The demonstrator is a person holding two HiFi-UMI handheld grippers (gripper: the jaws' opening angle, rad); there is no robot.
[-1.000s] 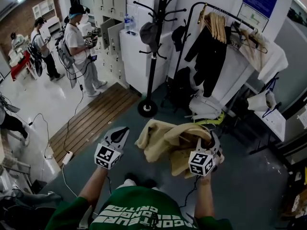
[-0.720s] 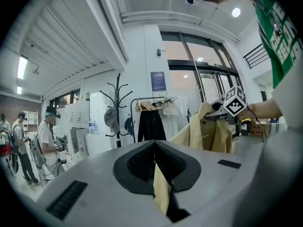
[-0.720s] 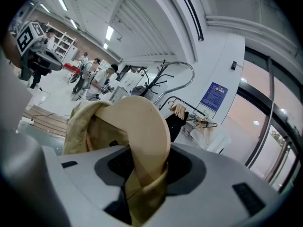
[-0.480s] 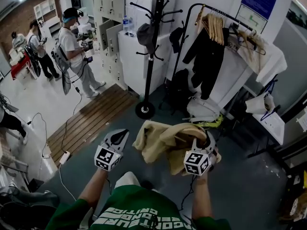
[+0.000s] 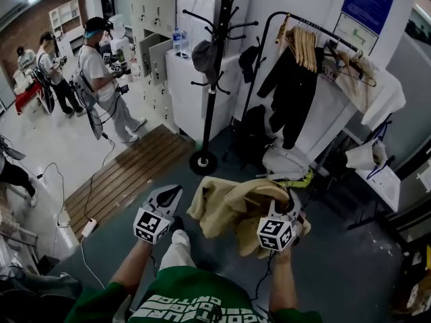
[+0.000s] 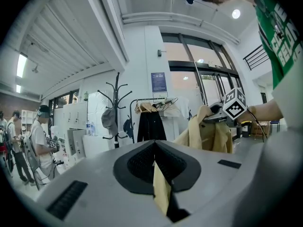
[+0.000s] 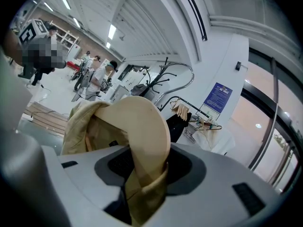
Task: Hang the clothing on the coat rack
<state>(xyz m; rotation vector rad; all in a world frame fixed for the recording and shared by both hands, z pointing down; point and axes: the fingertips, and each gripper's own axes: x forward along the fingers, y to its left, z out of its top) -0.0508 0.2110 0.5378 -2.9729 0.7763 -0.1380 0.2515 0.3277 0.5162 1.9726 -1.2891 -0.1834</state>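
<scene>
A beige jacket (image 5: 232, 204) hangs bunched from my right gripper (image 5: 287, 202), which is shut on a fold of it (image 7: 142, 174). The cloth bulges up over the jaws in the right gripper view. My left gripper (image 5: 171, 193) is held level beside the jacket's left edge, apart from it, jaws together. In the left gripper view a thin beige strip (image 6: 161, 188) shows between them; what it is I cannot tell. The black coat rack (image 5: 214, 79) stands ahead on its round base (image 5: 203, 161), with a grey cap (image 5: 205, 52) on one hook.
To the right of the coat rack stands a garment rail (image 5: 306, 25) with a black garment (image 5: 291, 89) and wooden hangers. White lockers (image 5: 192, 79) are behind the coat rack. A wooden slatted mat (image 5: 128, 173) and cables lie on the left. Other people (image 5: 101, 73) stand at the far left.
The view has shifted slightly and both grippers sit a little lower in it. The right gripper's hold on the jacket is the same. The bystander on the left has moved further away.
</scene>
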